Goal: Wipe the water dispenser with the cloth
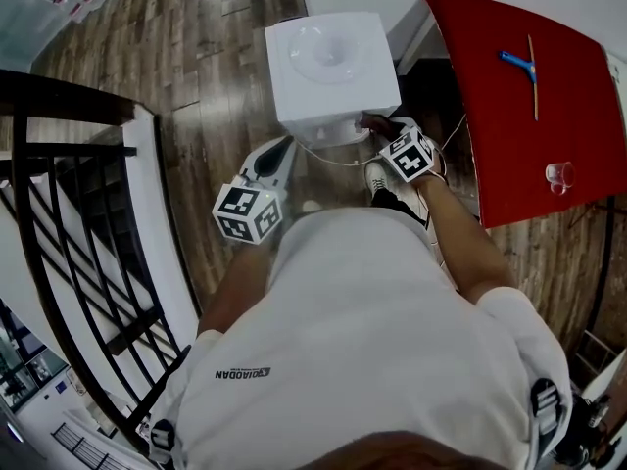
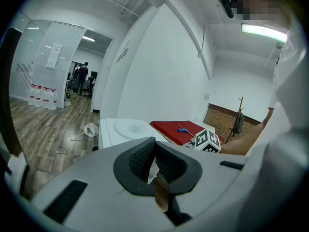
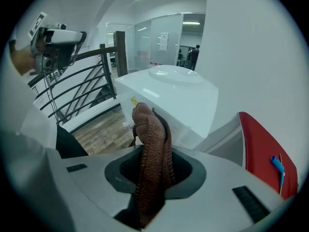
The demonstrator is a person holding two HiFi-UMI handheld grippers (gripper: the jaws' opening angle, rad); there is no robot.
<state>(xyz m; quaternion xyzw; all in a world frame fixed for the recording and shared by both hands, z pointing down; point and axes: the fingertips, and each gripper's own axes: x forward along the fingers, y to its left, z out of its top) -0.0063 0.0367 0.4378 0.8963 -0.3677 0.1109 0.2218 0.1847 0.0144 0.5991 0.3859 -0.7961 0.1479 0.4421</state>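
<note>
The white water dispenser (image 1: 328, 62) stands on the wood floor in front of me, its round bottle well on top. My right gripper (image 1: 380, 125) is shut on a brown knitted cloth (image 3: 152, 144), which bunches up out of the jaws and presses against the upper front edge of the dispenser (image 3: 169, 93). In the head view the cloth (image 1: 372, 121) shows as a dark wad at the dispenser's front right corner. My left gripper (image 1: 282, 150) points at the front left corner, apart from the dispenser; its pads (image 2: 140, 158) meet with nothing held.
A red table (image 1: 529, 106) stands to the right, with a blue-handled squeegee (image 1: 519, 64) and a clear cup (image 1: 558, 174) on it. A black stair railing (image 1: 59, 213) runs along the left. A white wall is behind the dispenser. Water bottles (image 2: 43, 95) line a far glass partition.
</note>
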